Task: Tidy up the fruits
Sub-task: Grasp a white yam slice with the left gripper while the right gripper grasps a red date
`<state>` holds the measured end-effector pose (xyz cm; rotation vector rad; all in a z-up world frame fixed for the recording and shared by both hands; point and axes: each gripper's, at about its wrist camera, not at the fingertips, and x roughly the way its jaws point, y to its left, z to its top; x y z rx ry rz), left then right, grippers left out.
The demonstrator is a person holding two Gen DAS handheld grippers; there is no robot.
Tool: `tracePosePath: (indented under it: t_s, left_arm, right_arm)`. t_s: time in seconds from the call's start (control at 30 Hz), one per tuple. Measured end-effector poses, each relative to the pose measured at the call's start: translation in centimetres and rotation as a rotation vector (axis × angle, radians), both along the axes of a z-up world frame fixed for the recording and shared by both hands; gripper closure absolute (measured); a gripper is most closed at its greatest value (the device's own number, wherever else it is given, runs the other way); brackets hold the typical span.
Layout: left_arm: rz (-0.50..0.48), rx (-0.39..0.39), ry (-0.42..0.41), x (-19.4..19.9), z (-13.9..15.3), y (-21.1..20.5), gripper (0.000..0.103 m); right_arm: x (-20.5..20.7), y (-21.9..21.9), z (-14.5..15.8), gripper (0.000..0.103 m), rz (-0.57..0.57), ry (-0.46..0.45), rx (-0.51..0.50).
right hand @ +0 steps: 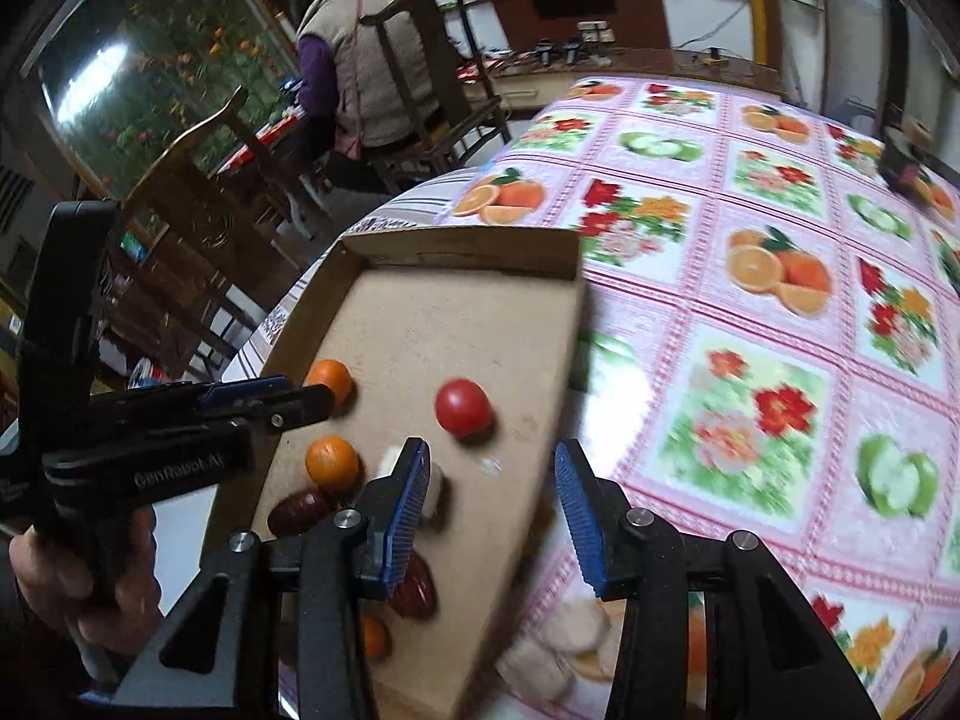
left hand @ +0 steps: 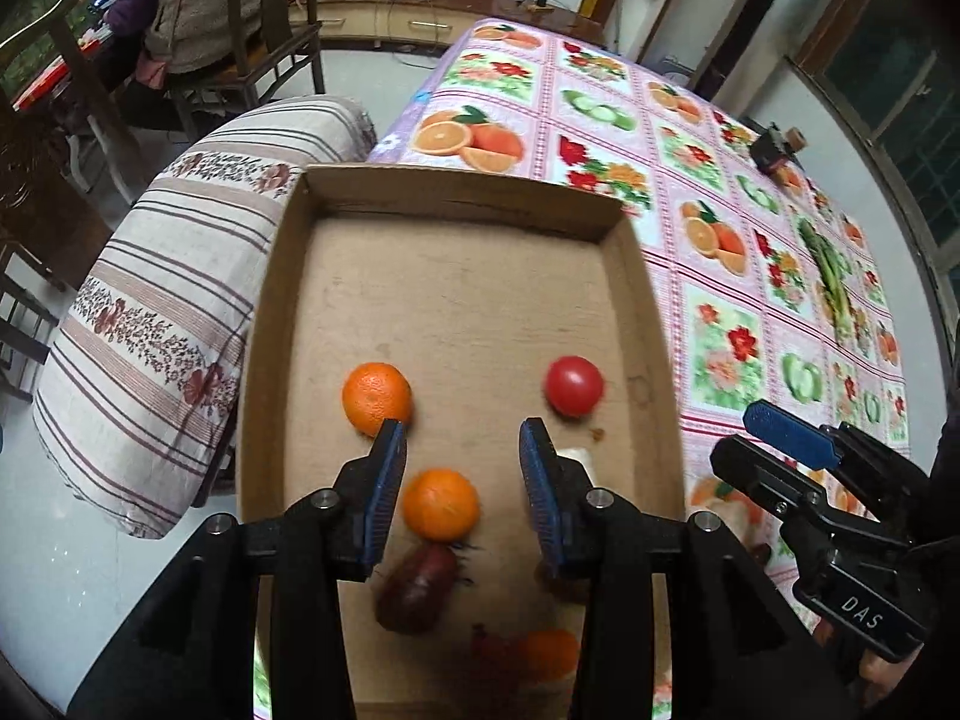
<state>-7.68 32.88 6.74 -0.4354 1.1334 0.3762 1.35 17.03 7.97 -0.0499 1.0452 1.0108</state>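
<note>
A shallow cardboard box lies on the table and also shows in the right wrist view. In it are an orange, a second orange, a red tomato, a dark red fruit and another orange near the front. My left gripper is open and empty above the second orange. My right gripper is open and empty over the box's right wall; it shows in the left wrist view. A white item lies by its left finger. The tomato sits ahead of it.
A fruit-print tablecloth covers the table. A green vegetable and a small dark object lie at the far right. A striped cushioned seat stands left of the box. A person sits on a chair behind. Pale lumps lie beside the box.
</note>
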Motion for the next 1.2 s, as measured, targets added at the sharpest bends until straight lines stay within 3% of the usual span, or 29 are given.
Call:
tracePosePath:
  t_s: [0.7, 1.2]
  left_arm:
    - [-0.153, -0.041, -0.037, -0.6, 2.1, -8.7, 0.066]
    - [-0.281, -0.057, -0.002, -0.4, 1.1, -12.8, 0.066]
  right_arm:
    - [-2.0, -11.9, -1.3, 0.056, -0.16, 0.024, -0.032]
    - [-3.8, -11.4, -7.1, 0.057, -0.079, 0.062, -0.127]
